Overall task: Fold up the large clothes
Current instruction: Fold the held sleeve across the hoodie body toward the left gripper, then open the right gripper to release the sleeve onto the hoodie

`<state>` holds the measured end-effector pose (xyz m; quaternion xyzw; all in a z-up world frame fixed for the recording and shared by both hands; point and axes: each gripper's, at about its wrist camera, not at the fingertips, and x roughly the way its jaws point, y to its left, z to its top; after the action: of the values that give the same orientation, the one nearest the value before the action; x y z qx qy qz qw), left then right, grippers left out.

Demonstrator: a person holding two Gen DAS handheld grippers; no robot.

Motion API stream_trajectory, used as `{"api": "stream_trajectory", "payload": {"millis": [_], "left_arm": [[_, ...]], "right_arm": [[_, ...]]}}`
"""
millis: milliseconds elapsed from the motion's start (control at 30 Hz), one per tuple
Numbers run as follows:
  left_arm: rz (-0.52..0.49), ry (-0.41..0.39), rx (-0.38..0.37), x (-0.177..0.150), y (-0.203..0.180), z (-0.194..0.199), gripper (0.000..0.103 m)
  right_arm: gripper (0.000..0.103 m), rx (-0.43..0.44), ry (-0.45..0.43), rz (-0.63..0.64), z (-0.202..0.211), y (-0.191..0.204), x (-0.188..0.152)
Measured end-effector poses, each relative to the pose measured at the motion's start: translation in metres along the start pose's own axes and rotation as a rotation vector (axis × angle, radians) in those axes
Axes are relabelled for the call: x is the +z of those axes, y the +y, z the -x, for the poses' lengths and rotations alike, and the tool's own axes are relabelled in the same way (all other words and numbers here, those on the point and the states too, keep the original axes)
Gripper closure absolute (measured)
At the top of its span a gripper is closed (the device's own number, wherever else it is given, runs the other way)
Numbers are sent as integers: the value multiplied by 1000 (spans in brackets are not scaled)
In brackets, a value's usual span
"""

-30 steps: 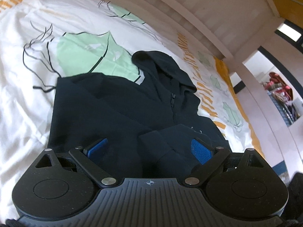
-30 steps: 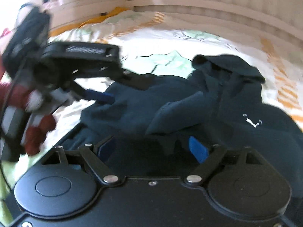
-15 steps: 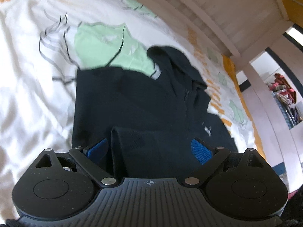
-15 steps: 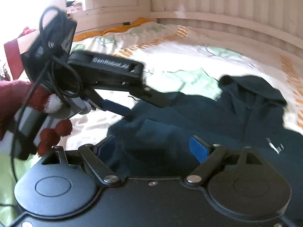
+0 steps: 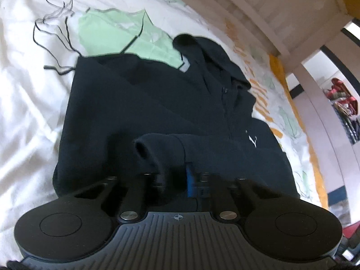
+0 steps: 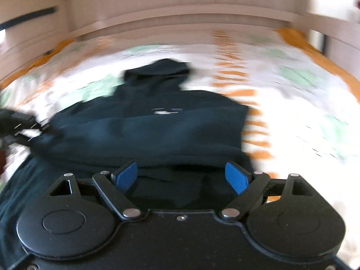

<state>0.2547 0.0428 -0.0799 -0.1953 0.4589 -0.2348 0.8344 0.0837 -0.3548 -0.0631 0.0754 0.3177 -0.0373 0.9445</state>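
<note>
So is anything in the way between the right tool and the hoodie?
Nothing visible. The right tool is open directly over the dark hoodie, with only its fabric between the pads. The left tool is shut on the sleeve cuff.

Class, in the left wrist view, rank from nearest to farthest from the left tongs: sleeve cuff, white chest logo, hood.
1. sleeve cuff: directly ahead of the left tongs, apparently pinched.
2. white chest logo: farther, right.
3. hood: farthest, top of hoodie.

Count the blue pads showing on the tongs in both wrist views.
3. The right tongs show two, one blue pad on each side, spread apart. The left tongs show one, pinched against the hoodie; its partner is hidden by fabric.
</note>
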Motion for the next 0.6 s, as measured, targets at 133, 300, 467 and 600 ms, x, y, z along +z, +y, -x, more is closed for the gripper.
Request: {"api": "stream_trajectory", "payload": {"millis": [133, 300, 467, 600], "left_arm": [[-146, -98, 44, 4, -25, 13, 92], [-203, -148, 47, 17, -36, 19, 92], [-161, -89, 81, 9, -22, 1, 89], [-122, -67, 121, 3, -5, -10, 77]], "right_arm": [[16, -54, -19, -83, -2, -33, 5], [16, -94, -23, -147, -18, -56, 12], [16, -101, 20, -238, -46, -69, 18], [17, -174, 104, -100, -64, -57, -2]]}}
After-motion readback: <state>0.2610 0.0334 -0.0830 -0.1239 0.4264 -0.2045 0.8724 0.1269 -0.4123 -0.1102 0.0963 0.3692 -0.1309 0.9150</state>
